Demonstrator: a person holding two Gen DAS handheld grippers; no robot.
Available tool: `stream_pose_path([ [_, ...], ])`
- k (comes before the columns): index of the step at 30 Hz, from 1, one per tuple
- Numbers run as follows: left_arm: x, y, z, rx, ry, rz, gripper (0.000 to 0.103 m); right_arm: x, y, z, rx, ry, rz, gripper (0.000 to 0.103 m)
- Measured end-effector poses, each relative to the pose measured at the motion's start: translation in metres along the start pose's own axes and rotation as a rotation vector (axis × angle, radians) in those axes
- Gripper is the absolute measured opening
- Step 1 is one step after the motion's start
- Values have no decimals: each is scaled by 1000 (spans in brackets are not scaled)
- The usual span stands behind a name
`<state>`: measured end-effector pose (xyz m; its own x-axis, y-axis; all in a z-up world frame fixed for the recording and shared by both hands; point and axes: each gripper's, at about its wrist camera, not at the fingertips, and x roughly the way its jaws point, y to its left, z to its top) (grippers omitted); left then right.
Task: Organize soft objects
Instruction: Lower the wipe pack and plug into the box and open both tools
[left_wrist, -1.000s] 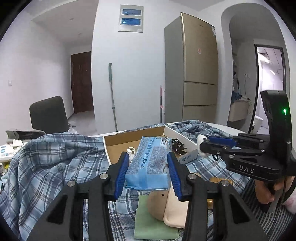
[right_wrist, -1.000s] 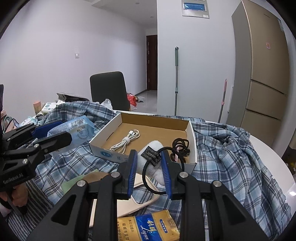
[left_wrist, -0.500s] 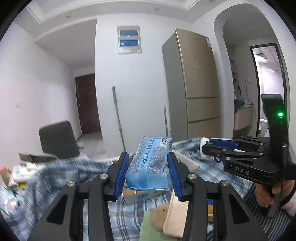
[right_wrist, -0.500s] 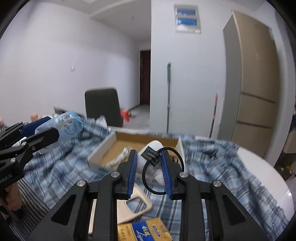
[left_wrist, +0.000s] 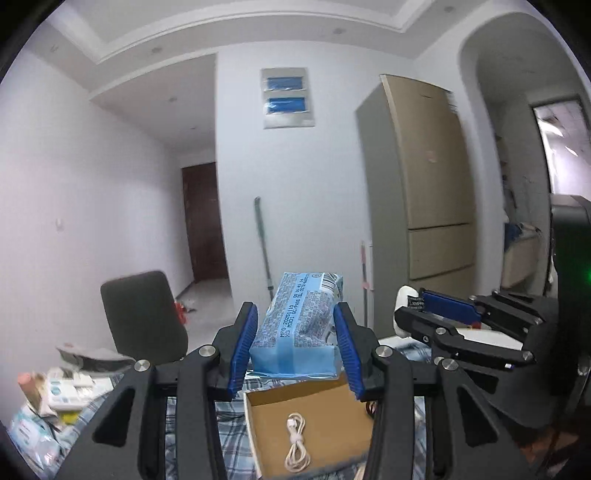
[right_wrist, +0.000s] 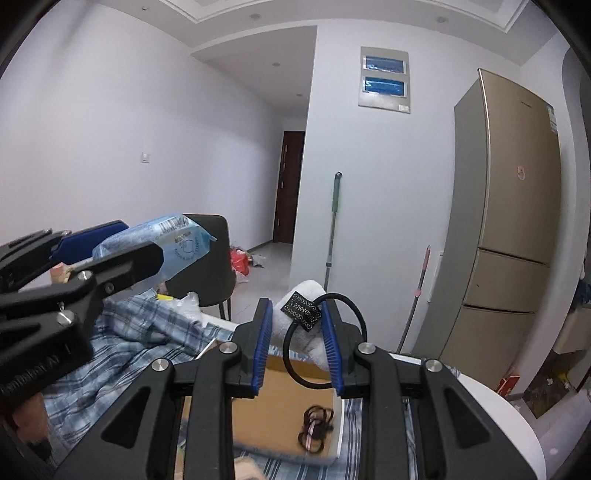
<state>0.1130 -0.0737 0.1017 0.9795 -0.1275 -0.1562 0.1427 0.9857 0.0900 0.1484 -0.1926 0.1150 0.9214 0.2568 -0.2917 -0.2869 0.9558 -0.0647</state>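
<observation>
My left gripper is shut on a blue tissue pack and holds it in the air above an open cardboard box. My right gripper is shut on a white soft roll with a black tag and black loop, also above the box. The left gripper with the pack shows at the left of the right wrist view. The right gripper shows at the right of the left wrist view.
The box holds a white cable and a black hair tie bundle. A blue plaid cloth covers the white table. A dark chair, a fridge and a mop stand behind.
Both grippers have risen and tilted upward with their loads, from low over the table to higher above the box. Both grips are unchanged.
</observation>
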Motion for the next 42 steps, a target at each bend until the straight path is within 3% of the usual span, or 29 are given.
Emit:
stream_pose_path([
  [5, 44, 15, -7, -123, 64, 6, 45, 39, -15, 0, 69, 50, -19, 25],
  [10, 73, 26, -28, -114, 136, 13, 45, 59, -9, -24, 55, 116, -18, 25],
  [15, 104, 37, -51, -84, 254, 13, 45, 79, -4, -50, 44, 204, -4, 25],
  [20, 132, 46, -75, -123, 387, -15, 45, 99, -1, -70, 46, 289, 25, 26],
  [22, 137, 49, -82, -128, 414, -15, 54, 104, 1, -79, 34, 318, 32, 35],
  [23, 139, 49, -84, -131, 423, -16, 68, 107, 3, -83, 27, 330, 33, 57],
  [24, 139, 50, -87, -137, 425, -11, 76, 108, 4, -86, 20, 335, 36, 68],
  [25, 138, 52, -88, -146, 415, -1, 77, 106, 4, -88, 16, 323, 36, 72],
  [35, 118, 53, -73, -131, 342, 22, 78, 98, -2, -79, 37, 309, 28, 72],
  [42, 74, 53, -39, -122, 273, 7, 78, 51, -6, -44, 47, 229, 38, 72],
])
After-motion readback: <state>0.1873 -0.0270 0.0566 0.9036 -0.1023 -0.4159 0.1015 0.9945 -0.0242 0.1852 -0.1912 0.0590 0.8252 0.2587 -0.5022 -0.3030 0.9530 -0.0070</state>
